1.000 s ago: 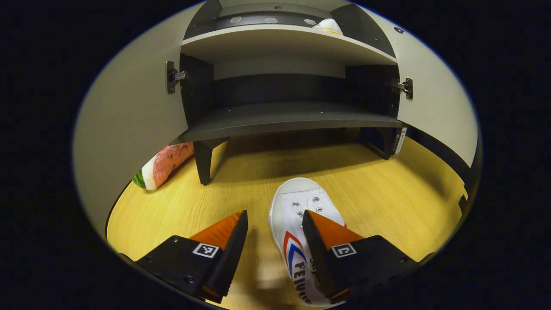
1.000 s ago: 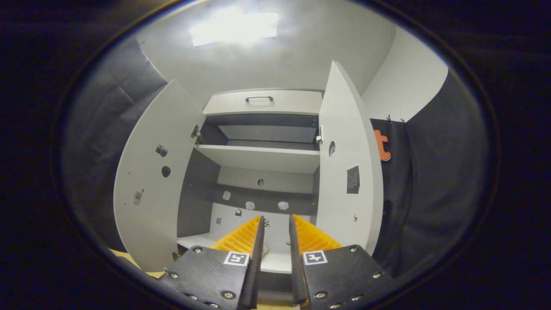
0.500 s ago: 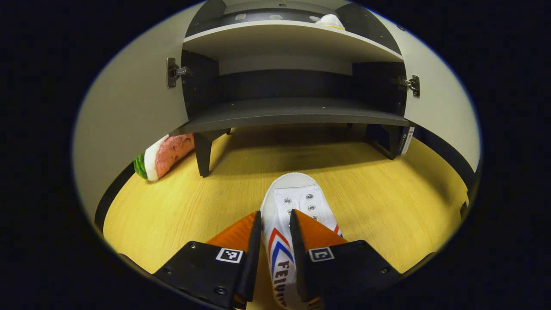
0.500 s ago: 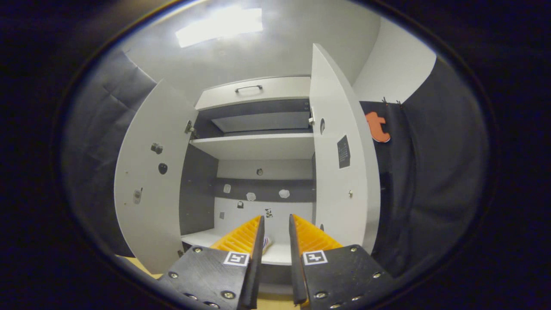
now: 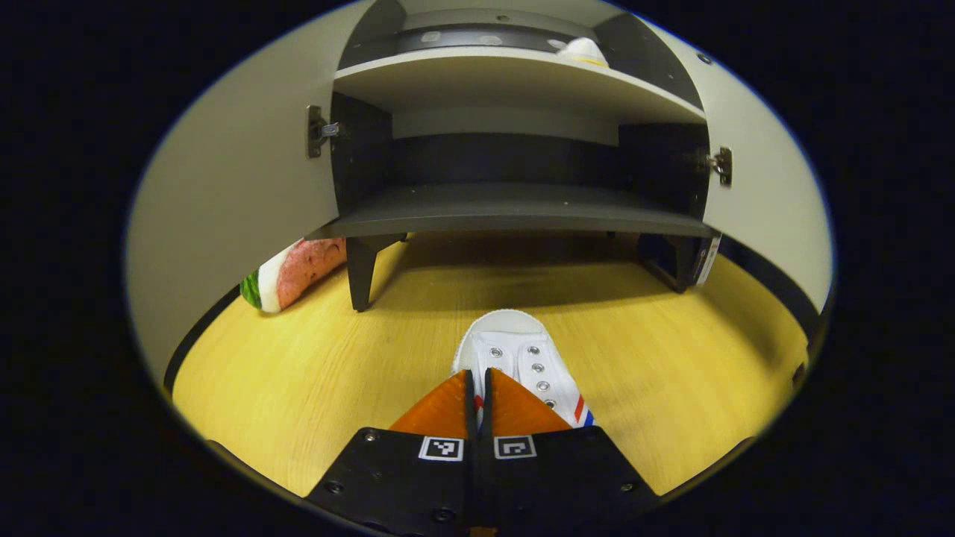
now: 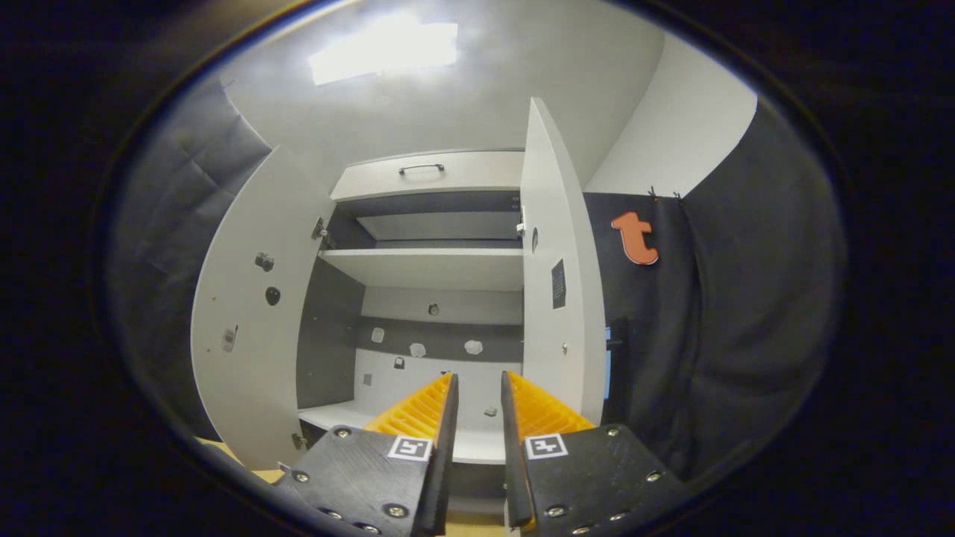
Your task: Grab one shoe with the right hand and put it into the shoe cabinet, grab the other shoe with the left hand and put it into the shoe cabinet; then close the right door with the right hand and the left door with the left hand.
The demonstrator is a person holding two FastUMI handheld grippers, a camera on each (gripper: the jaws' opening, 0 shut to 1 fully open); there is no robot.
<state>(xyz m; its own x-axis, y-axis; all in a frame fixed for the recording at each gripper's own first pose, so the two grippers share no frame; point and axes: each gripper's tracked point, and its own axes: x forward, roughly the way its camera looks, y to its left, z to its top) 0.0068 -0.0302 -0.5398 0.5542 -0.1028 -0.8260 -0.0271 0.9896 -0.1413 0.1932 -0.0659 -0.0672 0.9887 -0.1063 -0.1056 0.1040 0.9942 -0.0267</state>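
Mostly hidden behind left gripper (image 5: 478,388): white shoe (image 5: 522,358), heel unseen.

Booth interior, wood floor and pale walls.

Yellow wood-grain floor (image 5: 336,358) across the lower half of the left gripper view, with a watermelon-slice cushion (image 5: 295,272) at left centre against a pale panel. In the right gripper view: bright ceiling light (image 6: 384,51) at upper left, grey ceiling (image 6: 522,89) beside it, white wall (image 6: 686,134) at upper right, black cloth (image 6: 739,313) down the right side, quilted grey cloth (image 6: 168,186) at left.
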